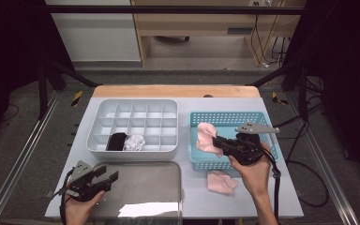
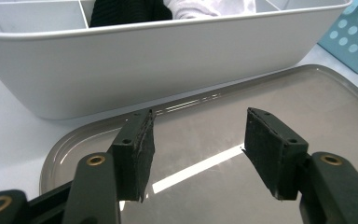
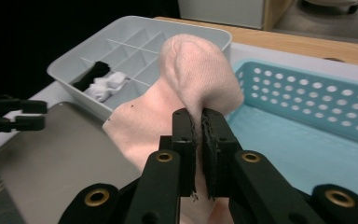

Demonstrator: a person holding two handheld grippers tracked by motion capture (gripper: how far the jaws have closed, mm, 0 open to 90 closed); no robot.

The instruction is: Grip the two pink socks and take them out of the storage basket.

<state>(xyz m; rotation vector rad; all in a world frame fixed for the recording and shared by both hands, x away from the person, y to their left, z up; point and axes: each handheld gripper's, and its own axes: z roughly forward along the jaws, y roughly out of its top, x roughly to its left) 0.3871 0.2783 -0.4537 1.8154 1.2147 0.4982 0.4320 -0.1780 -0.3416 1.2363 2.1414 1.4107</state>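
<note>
Right gripper [image 1: 219, 143], high view: you clench the pink sock [image 1: 206, 137] over the blue basket's [image 1: 225, 117] left edge; left gripper [image 2: 198, 156] gapes above the tray [image 2: 307, 102]; right gripper view: thin pinch, sock may slip.

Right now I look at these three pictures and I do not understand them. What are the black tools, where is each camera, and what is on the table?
There is no robot. A person holds two hand tools, each a gripper with two black fingers. One camera looks down from above the table; the other two ride on the grippers and look along their fingers.

On the table stand a white divided box, with a black sock and a white sock inside, a blue basket and a metal tray. One pink sock lies on the table beside the basket.

The right gripper is closed on another pink sock, lifted over the basket. The left gripper is open and empty above the tray.
</note>
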